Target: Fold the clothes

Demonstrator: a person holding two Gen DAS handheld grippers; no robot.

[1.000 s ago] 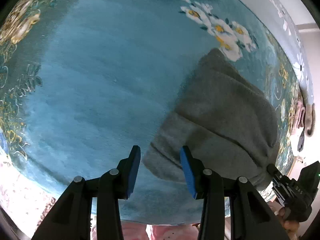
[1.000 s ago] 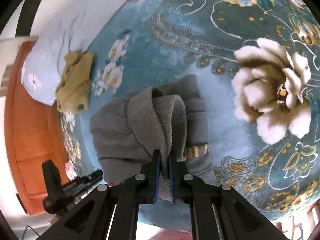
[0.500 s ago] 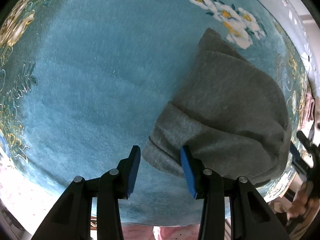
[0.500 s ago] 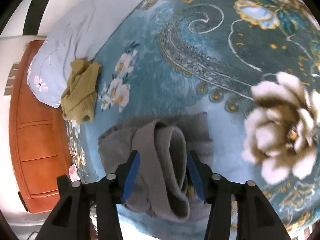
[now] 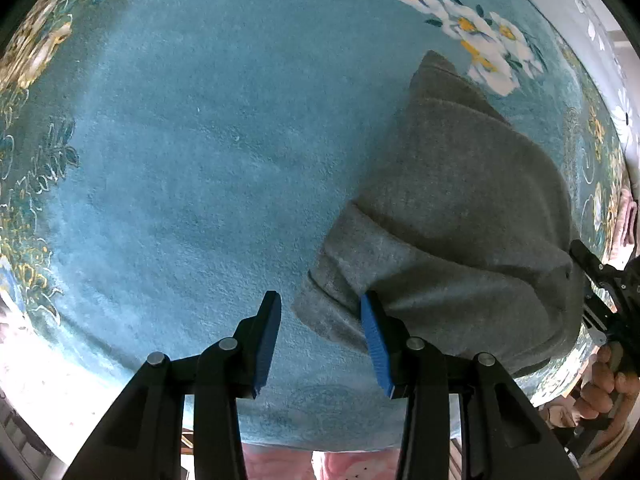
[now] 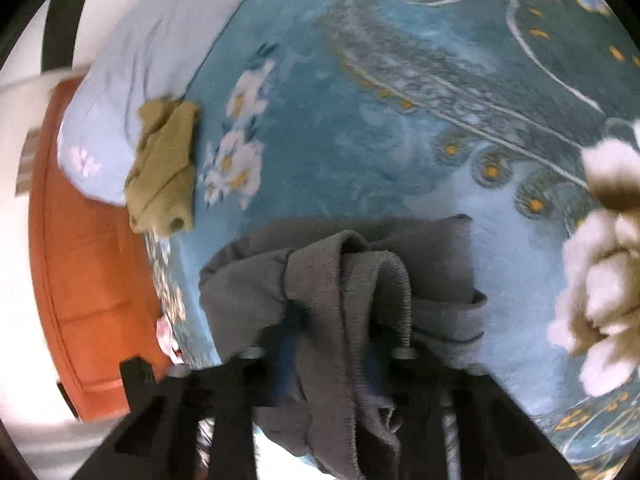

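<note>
Big blue blanket point(image 6: 360, 92) with white and gold flowers, pale blue pillow point(image 6: 120, 92) at its far edge, orange wooden headboard point(image 6: 80, 264) beside the pillow, bright daylight

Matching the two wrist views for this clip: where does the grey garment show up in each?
Left wrist: the grey garment fills the lower right, its folded corner by the blue fingers.
Right wrist: it lies bottom centre, bunched over the gripper.
Shared landmark: the white flowers on the blue blanket.

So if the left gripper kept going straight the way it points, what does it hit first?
Probably the teal floral blanket. The left gripper is open, with the grey garment's near corner just inside its right finger, so it might brush that; depth is unclear.
</note>
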